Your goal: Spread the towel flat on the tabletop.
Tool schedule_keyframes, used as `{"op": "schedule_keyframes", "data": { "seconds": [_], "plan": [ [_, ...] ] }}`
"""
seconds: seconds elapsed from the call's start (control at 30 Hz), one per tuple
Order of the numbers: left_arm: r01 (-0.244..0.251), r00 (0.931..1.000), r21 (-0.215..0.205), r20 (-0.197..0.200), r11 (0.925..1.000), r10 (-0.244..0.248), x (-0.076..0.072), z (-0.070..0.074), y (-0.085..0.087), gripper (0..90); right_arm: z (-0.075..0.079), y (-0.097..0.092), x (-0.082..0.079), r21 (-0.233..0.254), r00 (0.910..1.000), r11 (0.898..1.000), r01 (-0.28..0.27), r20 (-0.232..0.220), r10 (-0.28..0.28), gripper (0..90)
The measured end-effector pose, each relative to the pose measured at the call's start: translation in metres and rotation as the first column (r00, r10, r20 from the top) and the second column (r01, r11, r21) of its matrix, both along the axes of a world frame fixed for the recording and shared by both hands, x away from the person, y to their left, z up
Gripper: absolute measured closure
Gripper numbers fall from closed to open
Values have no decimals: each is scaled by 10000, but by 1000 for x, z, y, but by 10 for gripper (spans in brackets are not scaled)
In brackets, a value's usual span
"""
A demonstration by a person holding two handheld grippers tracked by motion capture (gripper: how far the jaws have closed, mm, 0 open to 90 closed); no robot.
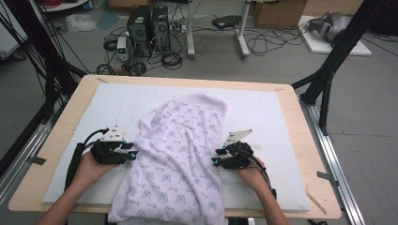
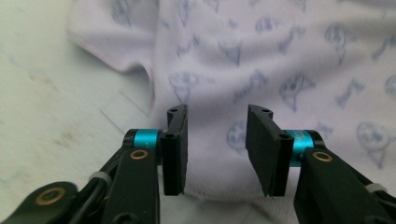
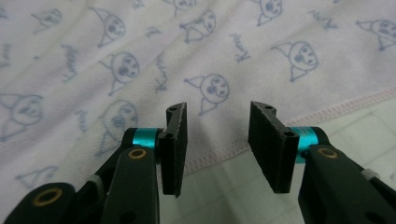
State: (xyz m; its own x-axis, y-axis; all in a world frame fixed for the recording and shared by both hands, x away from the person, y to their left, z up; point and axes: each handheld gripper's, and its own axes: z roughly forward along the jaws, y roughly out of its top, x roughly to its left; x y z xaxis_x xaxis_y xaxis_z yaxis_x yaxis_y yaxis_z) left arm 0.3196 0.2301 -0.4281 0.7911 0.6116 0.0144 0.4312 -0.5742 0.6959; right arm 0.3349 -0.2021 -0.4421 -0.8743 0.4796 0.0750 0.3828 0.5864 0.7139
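Both hand-held grippers (image 1: 132, 153) (image 1: 215, 156) apart-jawed, empty, beside cloth (image 1: 176, 159)

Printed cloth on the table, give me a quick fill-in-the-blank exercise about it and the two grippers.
1. The cloth is printed with small ____ line drawings.
2. The left gripper and the right gripper sit at opposite side edges of the cloth, both with jaws ____.
3. The cloth lies on a white ____ that covers the wooden table.
4. In the right gripper view, a ____ stitched hem runs along the cloth's edge.

Missing words: blue; open; mat; pink
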Motion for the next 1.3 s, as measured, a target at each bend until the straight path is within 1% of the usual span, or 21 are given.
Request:
{"op": "schedule_keyframes", "data": {
  "seconds": [0.03, 0.07, 0.1, 0.13, 0.2, 0.27, 0.4, 0.5, 0.57, 0.6, 0.63, 0.7, 0.73, 0.83, 0.87, 0.93, 0.97, 1.0, 1.1, 1.27, 1.3],
  "plan": [
    [70, 9997, 92, -239, 9999, -68, 0, -6, -1, 704, -1, 1, 0, -15, 10000, 10000, -70, 16, 70, 687],
    [63, 10000, -181, -21, 9998, -63, -1, -9, 1, 760, -1, 3, 0, -28, 9999, 10000, 1, 105, 0, 746],
    [65, 9999, -286, -135, 9996, -69, -1, -9, 1, 838, -1, 3, 0, -23, 9999, 10000, -49, 117, 49, 830],
    [90, 9998, -245, -159, 9997, -94, -1, -8, 1, 856, -1, 3, 0, -17, 9999, 9999, -153, 12, 153, 878],
    [228, 9997, 22, -104, 9997, -227, -1, -6, -2, 874, 0, 2, 1, -106, 9998, 9998, -174, 50, 174, 887],
    [281, 9995, -17, 109, 9996, -281, -2, -2, -4, 879, 4, -1, 0, -487, 9992, 9988, 111, 387, -92, 890],
    [58, 9989, -308, 475, 9995, -44, 0, 6, -7, 880, 15, -25, 7, -299, 9922, 9933, 1113, 600, -1093, 891],
    [-242, 9974, -302, 666, 9992, 262, 6, 8, -12, 878, 20, -35, 16, -183, 9858, 9879, 1540, 704, -1523, 890],
    [-283, 9982, -224, 520, 9993, 294, 9, 6, -13, 873, 18, -36, 20, -26, 9880, 9894, 1451, 537, -1448, 881],
    [-348, 9984, -201, 446, 9992, 356, 10, 6, -12, 862, 16, -35, 20, -102, 9897, 9905, 1371, 436, -1366, 867],
    [-433, 9981, -208, 440, 9988, 442, 9, 6, -10, 809, 14, -33, 20, -194, 9898, 9903, 1373, 397, -1365, 814],
    [-480, 9974, -284, 521, 9984, 495, 6, 8, -5, 730, 17, -34, 15, 85, 9901, 9910, 1340, 406, -1342, 747],
    [-510, 9970, -353, 567, 9981, 530, 4, 9, -1, 684, 20, -34, 12, 180, 9904, 9916, 1279, 513, -1287, 722],
    [-481, 9962, -458, 702, 9978, 512, -6, 15, 8, 648, 29, -33, -1, 566, 9936, 9954, 779, 775, -822, 655],
    [-403, 9966, -500, 699, 9979, 437, -10, 15, 11, 651, 32, -31, -6, 584, 9945, 9965, 595, 822, -642, 638],
    [-293, 9979, -546, 565, 9981, 323, -15, 12, 16, 711, 32, -26, -17, 553, 9948, 9983, 159, 992, -213, 618],
    [-179, 9991, -430, 377, 9989, 195, -15, 9, 18, 740, 30, -24, -21, 475, 9950, 9989, 16, 993, -63, 611],
    [-85, 9997, -395, 206, 9992, 93, -15, 5, 19, 807, 27, -21, -24, 373, 9951, 9993, -73, 988, 36, 609],
    [110, 9999, -550, -63, 9984, -113, -14, -3, 14, 805, 19, -19, -28, 248, 9967, 9996, -138, 805, 117, 593],
    [375, 9985, -560, -387, 9977, -397, -6, -8, -8, 643, 11, -16, -29, 289, 9982, 9993, -219, 562, 202, 571],
    [419, 9982, -619, -403, 9972, -444, -5, -9, -12, 643, 10, -15, -29, 274, 9983, 9993, -257, 530, 242, 569]
  ]
}}
